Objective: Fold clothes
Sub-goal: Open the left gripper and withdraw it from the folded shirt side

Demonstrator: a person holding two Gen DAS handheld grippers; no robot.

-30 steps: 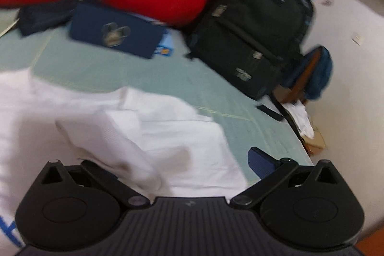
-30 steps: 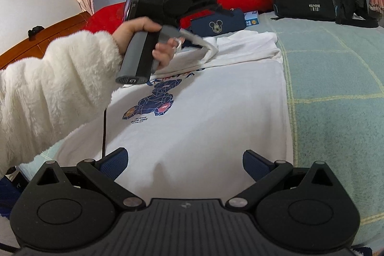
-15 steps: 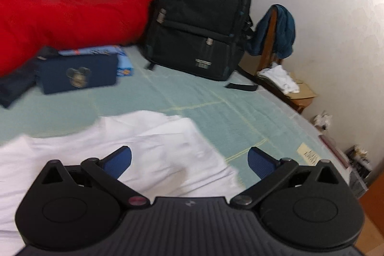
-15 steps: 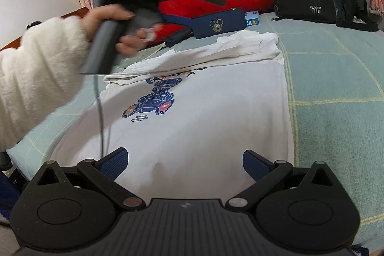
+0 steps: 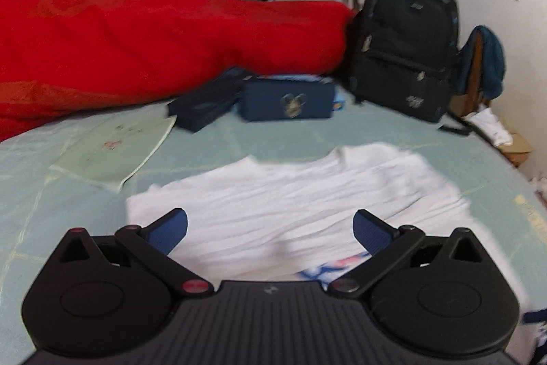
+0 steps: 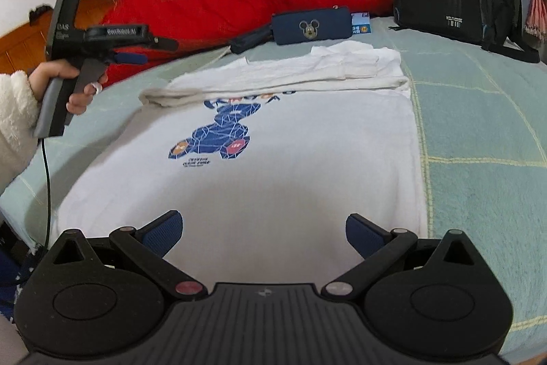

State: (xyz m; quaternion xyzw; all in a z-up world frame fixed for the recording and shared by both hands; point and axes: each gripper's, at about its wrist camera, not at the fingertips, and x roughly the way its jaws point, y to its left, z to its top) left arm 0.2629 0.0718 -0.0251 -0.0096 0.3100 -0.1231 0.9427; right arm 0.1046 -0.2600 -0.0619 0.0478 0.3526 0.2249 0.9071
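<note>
White tee [image 6: 273,166] flat on bed [image 6: 478,132], top strip folded over, long axis running away from my right gripper [image 6: 263,235], nearer and wide open; left gripper [image 6: 136,52] also open, up off its left edge

White T-shirt [image 6: 273,173] lies flat on the pale green bed cover [image 6: 478,132], print side up. Blue geometric bear graphic [image 6: 218,139] with small lettering beneath sits at centre. Far end is folded over into a wrinkled band [image 6: 290,70] partly covering the coloured lettering.
</note>
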